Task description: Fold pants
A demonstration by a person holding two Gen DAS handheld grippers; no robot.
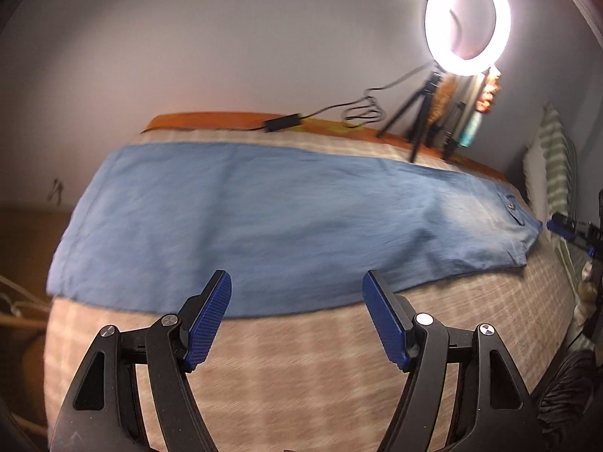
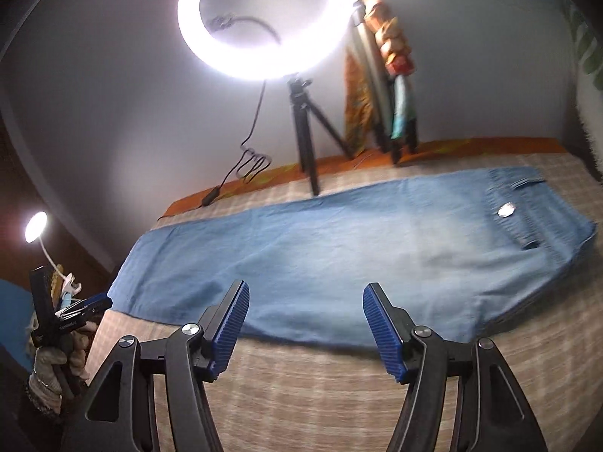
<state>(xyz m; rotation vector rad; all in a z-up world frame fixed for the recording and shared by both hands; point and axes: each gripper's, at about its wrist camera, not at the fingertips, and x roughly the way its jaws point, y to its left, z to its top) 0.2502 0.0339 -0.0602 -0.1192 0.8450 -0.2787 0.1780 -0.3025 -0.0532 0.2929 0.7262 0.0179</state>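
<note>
Blue pants point(image 1: 264, 218) lie flat on the checked bed cover, folded lengthwise, leg ends to the left and waist with a metal button point(image 2: 505, 210) to the right. They also show in the right wrist view point(image 2: 358, 256). My left gripper point(image 1: 297, 282) is open and empty, hovering just short of the pants' near edge. My right gripper point(image 2: 306, 292) is open and empty over the near edge around mid-leg. The left gripper point(image 2: 83, 307) also shows at the left of the right wrist view, and the right gripper's blue tip point(image 1: 561, 226) at the right edge of the left wrist view.
A lit ring light point(image 2: 264, 19) on a black tripod point(image 2: 305, 143) stands on the bed's far side, its cable point(image 1: 339, 113) running along the orange edge. Hanging cloth items point(image 2: 392, 75) are by the wall. A small lamp point(image 2: 35, 226) glows at left. A striped pillow point(image 1: 557, 165) lies at right.
</note>
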